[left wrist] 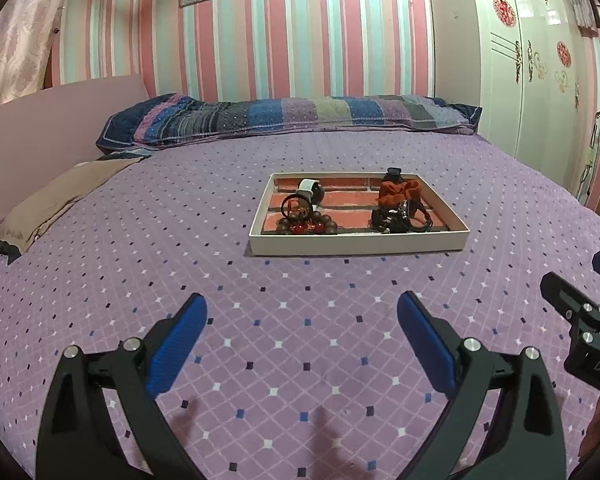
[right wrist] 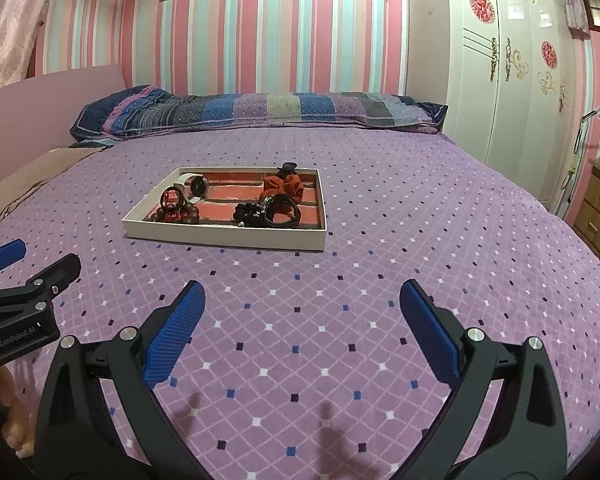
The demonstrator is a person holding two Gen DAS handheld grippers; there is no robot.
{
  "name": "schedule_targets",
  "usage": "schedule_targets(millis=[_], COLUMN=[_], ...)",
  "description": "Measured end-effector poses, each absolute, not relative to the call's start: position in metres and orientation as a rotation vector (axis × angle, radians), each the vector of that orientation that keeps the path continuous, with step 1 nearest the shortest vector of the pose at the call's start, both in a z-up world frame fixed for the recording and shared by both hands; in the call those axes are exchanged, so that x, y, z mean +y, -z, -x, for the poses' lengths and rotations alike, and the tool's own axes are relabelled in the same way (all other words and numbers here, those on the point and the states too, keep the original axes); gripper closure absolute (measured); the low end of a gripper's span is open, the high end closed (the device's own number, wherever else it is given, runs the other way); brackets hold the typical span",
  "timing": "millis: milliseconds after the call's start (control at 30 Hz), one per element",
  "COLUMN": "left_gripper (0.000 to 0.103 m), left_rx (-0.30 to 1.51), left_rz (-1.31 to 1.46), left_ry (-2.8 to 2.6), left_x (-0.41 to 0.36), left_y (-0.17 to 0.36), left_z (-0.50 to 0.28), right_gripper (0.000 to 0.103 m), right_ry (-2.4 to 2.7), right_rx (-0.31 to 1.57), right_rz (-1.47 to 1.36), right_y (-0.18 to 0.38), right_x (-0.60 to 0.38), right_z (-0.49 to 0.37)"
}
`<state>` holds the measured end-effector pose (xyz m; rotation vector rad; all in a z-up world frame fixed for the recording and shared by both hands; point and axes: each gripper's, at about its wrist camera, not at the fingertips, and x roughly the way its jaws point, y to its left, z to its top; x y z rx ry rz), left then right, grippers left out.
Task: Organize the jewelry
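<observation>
White shallow tray [left wrist: 356, 245], brick-print floor, flat on bed, well ahead of both open claws. Its left end: brown-and-red bead bracelet [left wrist: 308, 226], white-strap watch [left wrist: 311, 191]. Its right end: orange scrunchie [left wrist: 400, 191], black bands [left wrist: 400, 216] just in front of it.

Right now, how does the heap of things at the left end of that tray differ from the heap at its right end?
The left heap has round brown and red beads, a thin dark ring and a white-strapped piece; the right heap has an orange fabric scrunchie with black bands in front. The left heap sits lower and shows glossy beads; the right heap rises higher and looks mostly soft and dark. Both lie inside the same white-walled tray on the bed, untouched by either open gripper.
</observation>
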<state>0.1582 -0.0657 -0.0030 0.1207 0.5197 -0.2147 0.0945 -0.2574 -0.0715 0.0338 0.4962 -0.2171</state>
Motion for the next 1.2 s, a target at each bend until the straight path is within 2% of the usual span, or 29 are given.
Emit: schedule_targets(millis=[1200], left_gripper=[0.009], left_rx=[0.514], left_rz=[-0.108], left_ry=[0.178], left_x=[-0.0608], left_y=[-0.0061], left_z=[-0.1527], right_gripper=[0.007], right_ry=[0.235], right_rx=[0.474], right_rz=[-0.019], right_y=[0.0686], right_x=[-0.2522], right_z=[-0.0917])
